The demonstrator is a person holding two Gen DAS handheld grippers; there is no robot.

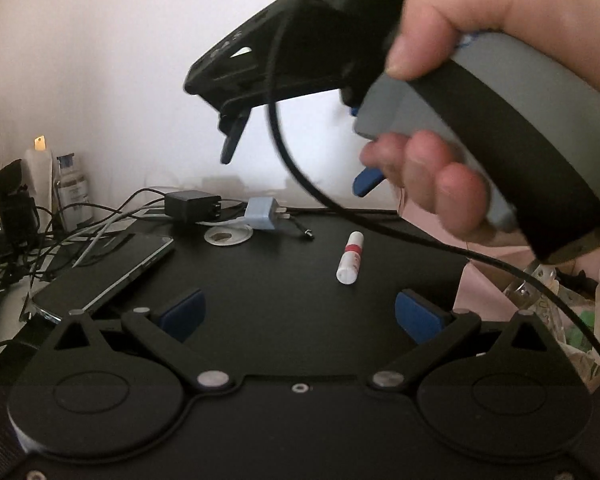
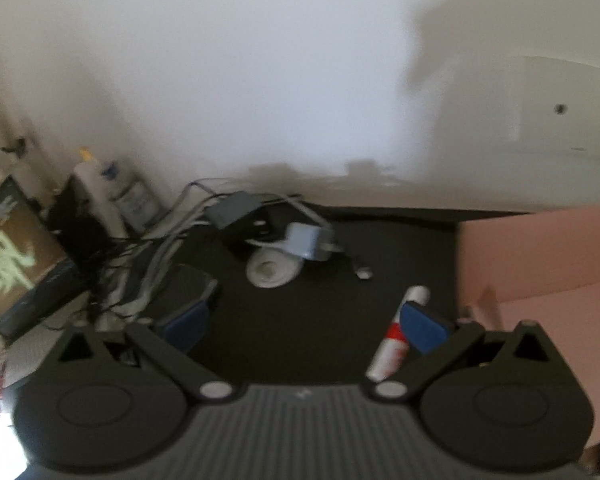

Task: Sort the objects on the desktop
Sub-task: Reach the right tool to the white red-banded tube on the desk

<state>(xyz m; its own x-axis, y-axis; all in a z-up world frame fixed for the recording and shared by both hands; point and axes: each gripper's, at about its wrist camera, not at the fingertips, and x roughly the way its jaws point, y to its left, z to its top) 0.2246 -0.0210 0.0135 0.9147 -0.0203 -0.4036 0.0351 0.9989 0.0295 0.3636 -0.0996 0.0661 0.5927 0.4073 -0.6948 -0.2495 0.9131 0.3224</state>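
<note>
Both claws are spread wide and hold nothing. The left claw (image 1: 300,314) hangs over the black table (image 1: 284,280), with a small white tube (image 1: 349,258) lying ahead of it, slightly right. The right claw (image 2: 306,326), held by a hand (image 1: 460,92), has that tube under its right finger; a pink box (image 2: 540,264) sits to its right.

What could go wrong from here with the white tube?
1. The right tongs hang open above the white tube, which lies on its side on the black desk; a glancing pad could roll it.
2. The right tongs' black cable droops low over the tube and may drag it.
</note>
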